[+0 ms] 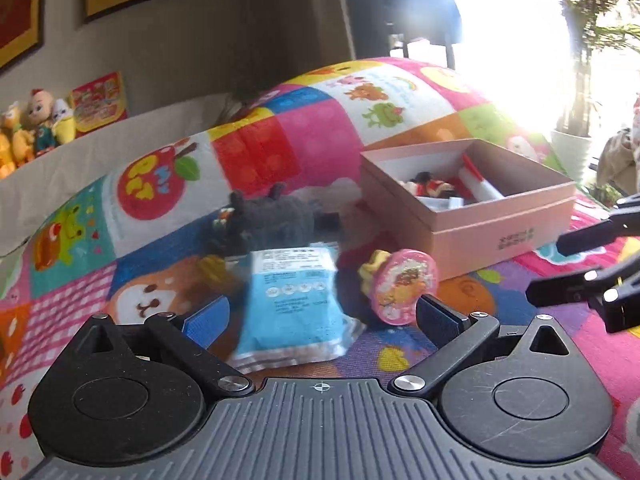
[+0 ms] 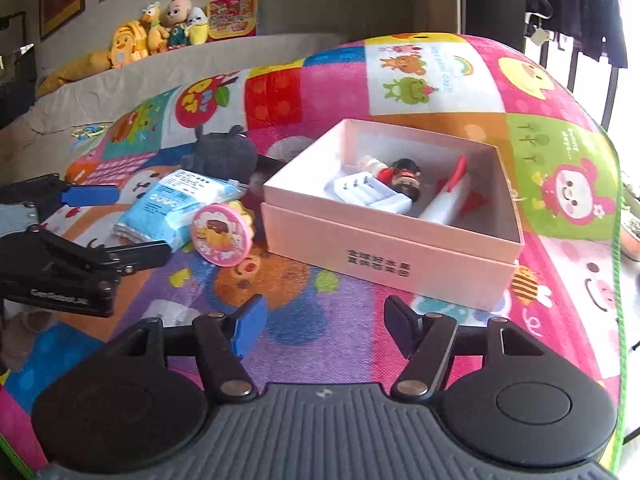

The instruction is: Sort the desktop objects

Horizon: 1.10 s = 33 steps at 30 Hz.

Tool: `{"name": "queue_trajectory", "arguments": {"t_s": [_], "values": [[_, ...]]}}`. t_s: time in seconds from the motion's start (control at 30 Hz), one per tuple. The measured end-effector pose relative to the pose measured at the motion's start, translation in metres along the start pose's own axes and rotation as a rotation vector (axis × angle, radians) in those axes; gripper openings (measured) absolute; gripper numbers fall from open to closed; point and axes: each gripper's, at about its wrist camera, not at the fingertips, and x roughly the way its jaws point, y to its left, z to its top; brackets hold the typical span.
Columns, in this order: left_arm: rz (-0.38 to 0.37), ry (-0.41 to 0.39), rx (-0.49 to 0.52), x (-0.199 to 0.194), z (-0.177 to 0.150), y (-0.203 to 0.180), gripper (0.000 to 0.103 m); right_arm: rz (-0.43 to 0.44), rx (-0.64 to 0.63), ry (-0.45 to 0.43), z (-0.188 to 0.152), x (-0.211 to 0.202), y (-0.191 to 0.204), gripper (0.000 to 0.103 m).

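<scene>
My left gripper [image 1: 320,318] is open, and a blue tissue packet [image 1: 292,304] lies on the mat just ahead of its fingers, untouched. To the packet's right is a round pink toy [image 1: 404,286], and a grey plush [image 1: 272,216] lies behind it. The pink box [image 1: 480,236] stands at the right. My right gripper [image 2: 324,326] is open over bare mat with nothing between its fingers, in front of the pink box [image 2: 400,252]. Inside the box are a small doll [image 2: 404,178], a white packet [image 2: 372,192] and a red-and-white tube [image 2: 444,200]. The left gripper [image 2: 120,224] shows at the left.
A colourful patchwork play mat [image 2: 360,80] covers the surface, with its green edge [image 2: 618,240] at the right. Plush toys [image 2: 160,32] and a picture book [image 2: 232,16] line a beige ledge at the back. A potted plant [image 1: 572,148] stands in strong backlight.
</scene>
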Motion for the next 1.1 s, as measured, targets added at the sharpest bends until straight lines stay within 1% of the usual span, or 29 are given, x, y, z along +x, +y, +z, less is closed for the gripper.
{"name": "queue_trajectory", "arguments": {"t_s": [0.03,0.07,0.13,0.23,0.37,0.4,0.43,0.47,0.5,0.57,0.63,0.73,0.8,0.93,1.0,1.1], "values": [[0.033,0.006,-0.028,-0.001,0.0,0.008,0.102,0.014,-0.012,-0.015,0.002,0.004,0.009,0.068],[0.056,0.014,-0.061,-0.002,0.001,0.017,0.102,0.022,-0.029,-0.024,0.005,0.009,0.018,0.074],[0.076,0.023,-0.116,-0.005,0.0,0.034,0.102,0.026,-0.067,-0.037,0.011,0.024,0.039,0.078],[0.102,0.025,-0.164,-0.012,-0.003,0.053,0.103,0.007,-0.095,-0.023,0.025,0.051,0.067,0.079],[0.105,0.035,-0.191,-0.016,-0.01,0.065,0.103,0.013,-0.05,0.025,0.04,0.086,0.089,0.079],[0.105,0.039,-0.196,-0.015,-0.012,0.066,0.103,0.005,-0.064,0.025,0.041,0.091,0.094,0.078],[0.104,0.043,-0.201,-0.015,-0.014,0.067,0.103,-0.024,-0.087,0.021,0.04,0.096,0.1,0.07],[0.102,0.047,-0.208,-0.014,-0.016,0.069,0.103,-0.049,-0.109,0.022,0.04,0.099,0.104,0.055],[0.099,0.05,-0.216,-0.014,-0.018,0.069,0.103,-0.06,-0.121,0.034,0.04,0.101,0.106,0.055],[0.092,0.055,-0.227,-0.013,-0.02,0.07,0.103,-0.058,-0.098,0.047,0.041,0.099,0.1,0.055],[0.079,0.059,-0.225,-0.014,-0.022,0.068,0.103,-0.036,-0.075,0.055,0.043,0.089,0.092,0.055],[0.05,0.065,-0.208,-0.015,-0.023,0.063,0.103,0.052,-0.063,0.086,0.043,0.059,0.073,0.054],[0.029,0.07,-0.197,-0.014,-0.023,0.057,0.103,0.071,-0.062,0.097,0.04,0.039,0.059,0.054],[-0.035,0.08,-0.174,-0.011,-0.02,0.04,0.103,0.007,-0.051,0.11,0.028,0.002,0.025,0.054],[-0.063,0.084,-0.155,-0.008,-0.017,0.03,0.103,-0.016,-0.039,0.129,0.021,-0.008,0.01,0.054],[-0.06,0.084,-0.132,-0.002,-0.013,0.017,0.103,-0.049,-0.003,0.139,0.01,-0.009,-0.007,0.054]]}}
